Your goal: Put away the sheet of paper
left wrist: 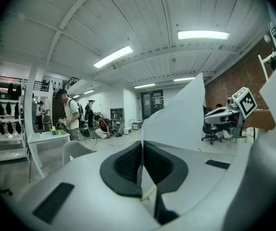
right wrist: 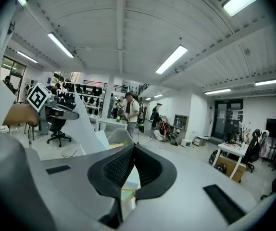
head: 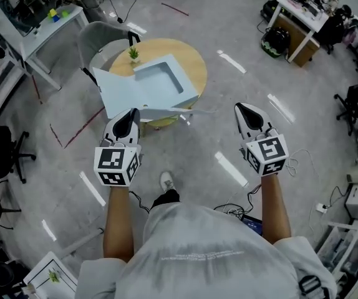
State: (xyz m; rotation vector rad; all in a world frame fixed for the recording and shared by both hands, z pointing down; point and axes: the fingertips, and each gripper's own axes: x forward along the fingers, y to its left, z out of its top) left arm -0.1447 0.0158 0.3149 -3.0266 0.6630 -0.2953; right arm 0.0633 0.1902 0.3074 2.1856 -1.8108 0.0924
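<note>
Got the sheet of paper [left wrist: 176, 124] pinched tight in the left gripper [left wrist: 142, 144] and nothing in the closed-up right gripper [right wrist: 133, 148], near the tabletop [head: 194, 67].

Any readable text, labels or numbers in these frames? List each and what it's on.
No text can be read.
Shirt back: one faint printed line, too small to read.
Marker cubes: black-and-white square patterns only, no letters or digits.
</note>
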